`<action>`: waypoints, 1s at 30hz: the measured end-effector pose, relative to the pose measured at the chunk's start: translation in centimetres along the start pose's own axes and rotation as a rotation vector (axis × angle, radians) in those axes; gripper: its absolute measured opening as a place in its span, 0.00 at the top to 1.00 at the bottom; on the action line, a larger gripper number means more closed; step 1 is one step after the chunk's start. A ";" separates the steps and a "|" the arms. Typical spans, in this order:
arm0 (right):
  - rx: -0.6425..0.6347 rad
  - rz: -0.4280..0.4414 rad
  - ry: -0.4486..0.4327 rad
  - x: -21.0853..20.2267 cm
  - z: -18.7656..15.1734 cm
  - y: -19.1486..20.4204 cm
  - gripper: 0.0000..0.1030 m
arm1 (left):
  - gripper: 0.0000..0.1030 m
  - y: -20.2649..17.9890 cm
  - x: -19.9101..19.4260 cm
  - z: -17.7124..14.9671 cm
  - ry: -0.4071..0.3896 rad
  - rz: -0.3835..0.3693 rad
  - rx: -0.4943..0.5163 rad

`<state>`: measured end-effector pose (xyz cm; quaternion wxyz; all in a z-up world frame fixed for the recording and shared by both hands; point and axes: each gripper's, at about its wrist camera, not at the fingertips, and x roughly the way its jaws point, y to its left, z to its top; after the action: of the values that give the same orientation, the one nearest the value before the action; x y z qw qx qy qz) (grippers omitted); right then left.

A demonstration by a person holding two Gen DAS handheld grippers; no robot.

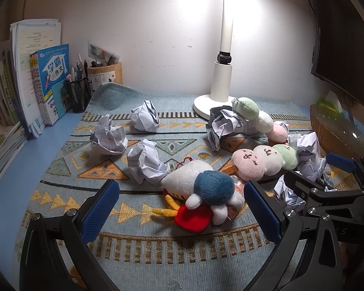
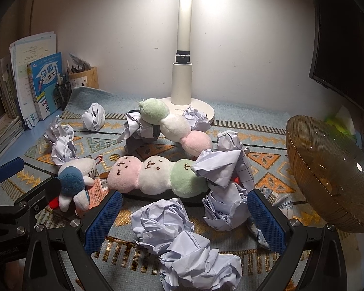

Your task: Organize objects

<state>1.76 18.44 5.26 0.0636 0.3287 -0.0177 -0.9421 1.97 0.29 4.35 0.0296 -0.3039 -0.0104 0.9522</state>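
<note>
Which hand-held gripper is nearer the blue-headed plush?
Left. The left hand-held gripper brackets the blue-headed plush with open jaws; the right hand-held gripper sits beside it, over crumpled paper.

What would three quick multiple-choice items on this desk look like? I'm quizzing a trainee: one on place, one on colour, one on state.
1. Where does the lamp stand?
A. at the back by the wall
B. on the books
C. in the bowl

2. What are the colours of the near three-ball plush?
A. red, blue, yellow
B. pink, white, green
C. all white

3. How is the right claw?
A. shut on paper
B. open over a paper ball
C. holding the bowl

Answers: A, its base sits on the cloth by the wall; B, the three balls show those colours; B, its jaws are spread and hold nothing.
</note>
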 end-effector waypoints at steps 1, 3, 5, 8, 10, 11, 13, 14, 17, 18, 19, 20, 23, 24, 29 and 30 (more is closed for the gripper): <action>0.011 0.007 -0.004 -0.4 0.0 -0.4 0.00 | 0.01 0.2 -0.3 0.0 -0.006 0.007 -0.010; 0.035 0.037 0.010 -1.1 -0.1 -1.1 0.00 | 0.01 1.2 -1.3 0.0 -0.015 -0.014 -0.052; 0.060 0.052 0.047 -1.6 -0.3 -1.7 0.00 | 0.01 2.5 -2.3 -0.5 -0.005 -0.063 -0.093; 0.093 0.120 0.093 -2.6 -1.0 -2.6 0.05 | 0.01 3.7 -3.0 -1.3 0.047 -0.128 -0.089; 0.113 0.123 0.115 -3.3 -1.6 -3.1 0.07 | 0.01 4.1 -3.4 -1.7 0.065 -0.152 -0.091; 0.122 0.120 0.120 -3.8 -1.9 -3.3 0.07 | 0.01 4.2 -3.6 -1.9 0.069 -0.142 -0.090; 0.114 0.104 0.133 -4.1 -2.3 -3.6 0.07 | 0.01 4.0 -3.7 -2.2 0.087 -0.116 -0.069; 0.116 0.101 0.141 -4.2 -2.4 -3.8 0.07 | 0.01 3.8 -3.9 -2.4 0.091 -0.105 -0.059; 0.113 0.089 0.172 -3.8 -2.9 -4.2 0.08 | 0.01 3.2 -4.2 -2.6 0.105 -0.091 -0.054; 0.115 0.100 0.173 -3.7 -3.0 -4.3 0.11 | 0.01 3.0 -4.1 -2.6 0.113 -0.100 -0.059; 0.115 0.110 0.177 -3.5 -3.1 -4.4 0.17 | 0.01 2.9 -3.9 -2.6 0.128 -0.107 -0.065; 0.113 0.118 0.183 -3.4 -3.2 -4.3 0.22 | 0.01 2.8 -3.5 -2.6 0.149 -0.107 -0.071; 0.093 0.129 0.177 -2.7 -3.4 -3.9 0.29 | 0.02 2.7 -2.2 -2.7 0.192 -0.141 -0.095; 0.079 0.129 0.178 -2.4 -3.3 -3.6 0.29 | 0.07 2.7 -1.8 -2.7 0.205 -0.166 -0.106; 0.049 0.128 0.197 -1.4 -3.4 -2.8 0.29 | 0.30 2.3 0.2 -1.8 0.250 -0.208 -0.124; 0.049 0.126 0.203 -1.2 -3.5 -2.8 0.29 | 0.35 2.2 0.6 -1.5 0.255 -0.214 -0.129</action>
<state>4.53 21.44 3.07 0.1159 0.4221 -0.0548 -0.8974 2.21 -1.91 2.71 0.1123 -0.4205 -0.0999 0.8948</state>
